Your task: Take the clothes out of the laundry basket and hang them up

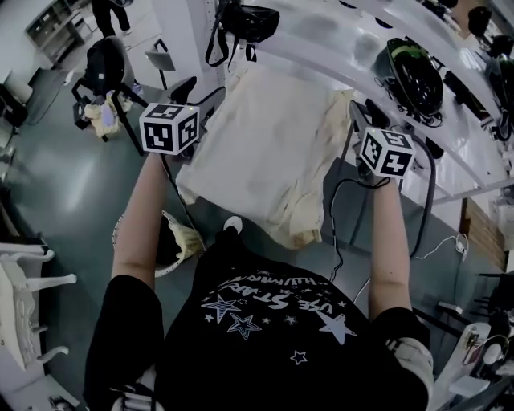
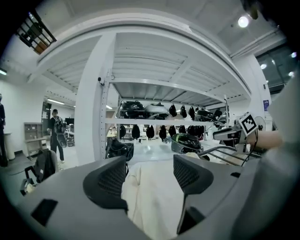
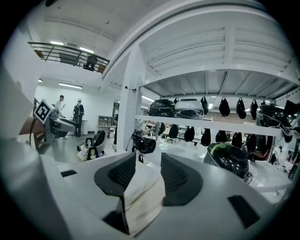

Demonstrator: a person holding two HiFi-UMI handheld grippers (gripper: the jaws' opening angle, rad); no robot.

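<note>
A large cream garment [image 1: 265, 152] hangs spread out between my two grippers in the head view. My left gripper [image 1: 178, 138] is at its left edge. In the left gripper view that gripper [image 2: 150, 161] stands wide open; the cream garment [image 2: 154, 197] shows in the gap, and neither pad presses on it. My right gripper [image 1: 384, 154] is at the garment's right edge. The right gripper view shows this gripper [image 3: 147, 159] shut on a fold of the garment [image 3: 143, 201]. The laundry basket [image 1: 165, 271] stands on the floor at lower left, with a yellow piece [image 1: 189, 241] in it.
Beyond the garment stands a white shelf rack [image 1: 337, 56] with helmets [image 1: 411, 72] and a black bag [image 1: 245, 20]. A dark metal frame [image 1: 430, 193] and cables run by my right arm. A chair with things on it [image 1: 104, 72] is far left.
</note>
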